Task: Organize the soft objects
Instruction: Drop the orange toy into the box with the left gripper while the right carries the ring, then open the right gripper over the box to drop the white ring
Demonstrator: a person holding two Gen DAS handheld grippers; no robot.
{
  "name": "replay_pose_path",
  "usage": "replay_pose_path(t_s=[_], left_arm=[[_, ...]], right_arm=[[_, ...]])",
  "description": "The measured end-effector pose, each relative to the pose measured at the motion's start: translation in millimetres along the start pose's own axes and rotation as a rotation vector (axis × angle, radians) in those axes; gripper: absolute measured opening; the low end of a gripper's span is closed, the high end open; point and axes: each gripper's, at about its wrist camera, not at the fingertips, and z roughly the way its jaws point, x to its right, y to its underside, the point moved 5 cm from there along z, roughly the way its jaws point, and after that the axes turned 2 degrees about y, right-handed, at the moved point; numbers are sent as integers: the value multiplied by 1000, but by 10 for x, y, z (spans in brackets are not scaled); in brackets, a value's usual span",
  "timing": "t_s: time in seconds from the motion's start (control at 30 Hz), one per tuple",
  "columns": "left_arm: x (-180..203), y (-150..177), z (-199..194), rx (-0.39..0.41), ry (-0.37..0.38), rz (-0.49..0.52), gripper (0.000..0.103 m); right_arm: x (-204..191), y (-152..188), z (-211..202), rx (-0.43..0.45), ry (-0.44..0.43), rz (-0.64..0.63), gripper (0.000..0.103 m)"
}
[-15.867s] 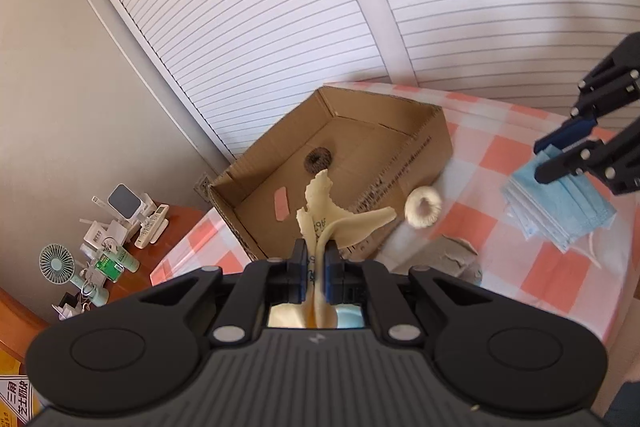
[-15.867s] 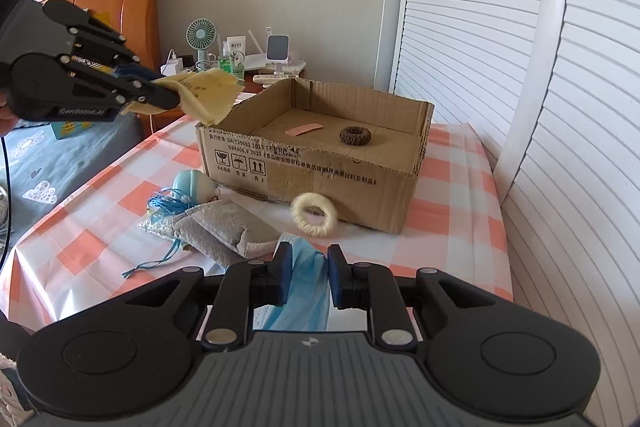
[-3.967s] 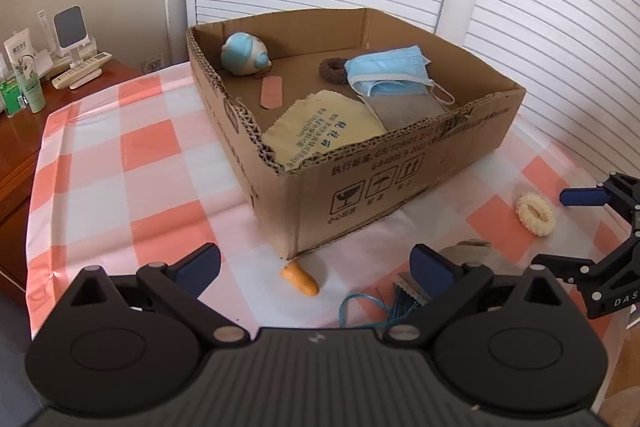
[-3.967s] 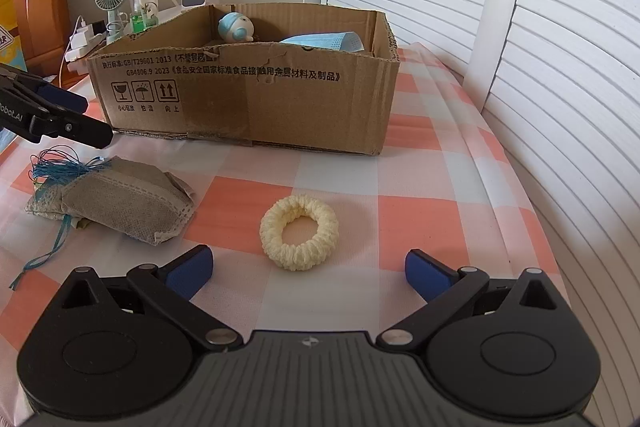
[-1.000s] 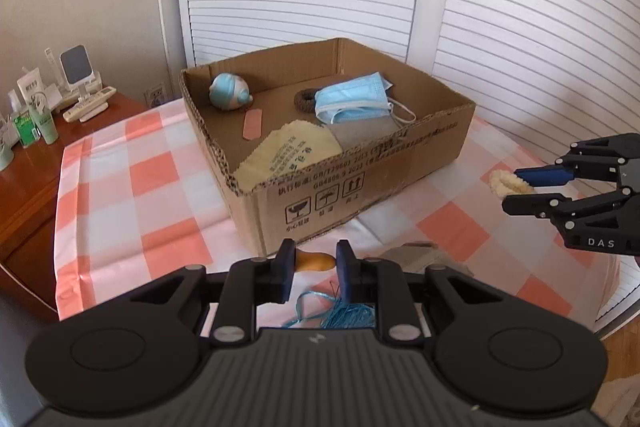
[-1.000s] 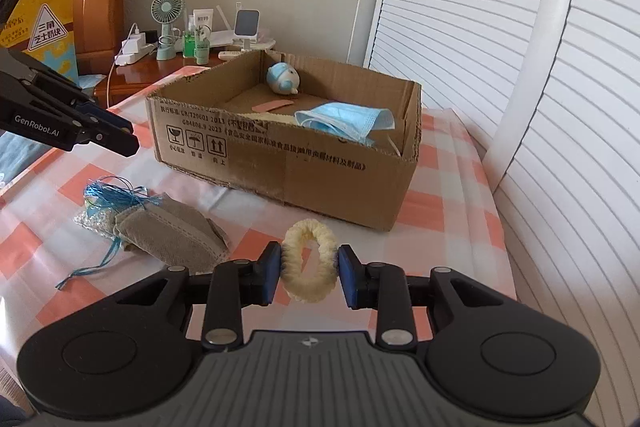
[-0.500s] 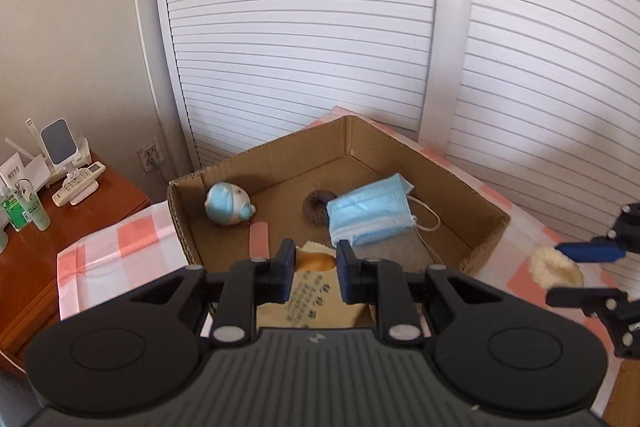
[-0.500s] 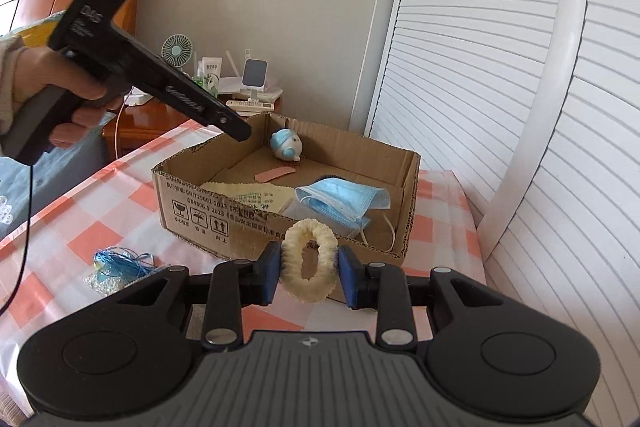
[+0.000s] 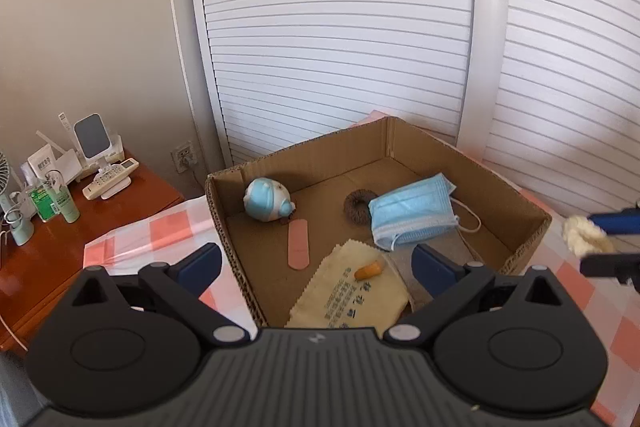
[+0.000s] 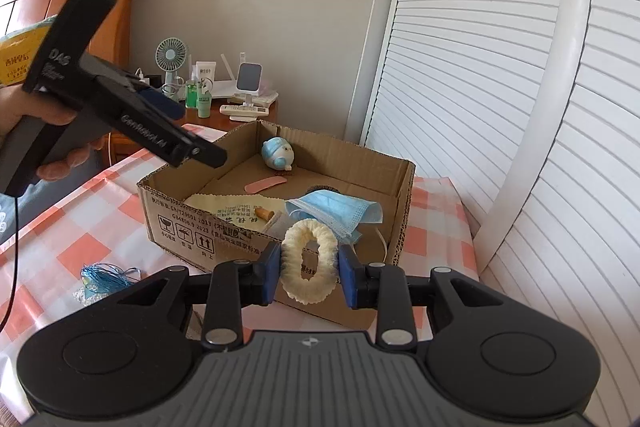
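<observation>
An open cardboard box (image 9: 420, 139) (image 10: 404, 187) stands on the checked tablecloth. In it lie a blue face mask (image 9: 412, 211) (image 10: 336, 211), a yellow cloth (image 9: 352, 291) (image 10: 228, 205), a blue round toy (image 9: 266, 199) (image 10: 278, 155), a pink plaster (image 9: 298, 245), a dark hair ring (image 9: 356, 205) and a small orange piece (image 9: 369, 271) (image 10: 264, 213) resting on the cloth. My left gripper (image 9: 316, 263) (image 10: 208, 157) hangs over the box, its jaws opening with nothing between them. My right gripper (image 10: 308, 273) is shut on a cream fluffy hair ring (image 10: 308, 259) (image 9: 580, 235), held up at the box's right side.
A blue thread tassel (image 10: 104, 277) lies on the tablecloth (image 10: 92, 227) left of the box. A wooden bedside table (image 9: 60, 243) holds a fan (image 10: 172, 57), bottles and a phone stand. White louvred doors (image 9: 340, 27) close off the back. A person's hand (image 10: 44, 135) holds the left gripper.
The left gripper's jaws have sprung wide apart and the small orange piece now lies on the yellow cloth in the box. The right gripper has risen a little with the cream ring.
</observation>
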Motion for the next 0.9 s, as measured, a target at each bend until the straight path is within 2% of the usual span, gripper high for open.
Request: replay_pose_path(t_s=[0.13, 0.23, 0.43, 0.57, 0.73, 0.8, 0.9], left_arm=[[28, 225, -213, -32, 36, -46, 101], [65, 399, -370, -55, 12, -68, 101], [207, 768, -763, -36, -17, -120, 102], [259, 973, -953, -6, -79, -171, 102], [236, 1245, -1133, 5, -277, -190, 102], [243, 1340, -1174, -12, -310, -186, 102], [266, 1416, -1227, -18, -308, -197, 102]], right_arm=[[7, -76, 59, -3, -12, 5, 36], [3, -142, 110, -5, -20, -1, 35], [-19, -377, 311, -9, -44, -6, 36], [-69, -599, 527, -15, -62, -8, 36], [-158, -889, 859, -15, -66, -26, 36], [-192, -976, 1001, -22, -78, -21, 36], [-269, -1096, 1233, -35, -76, -36, 36]])
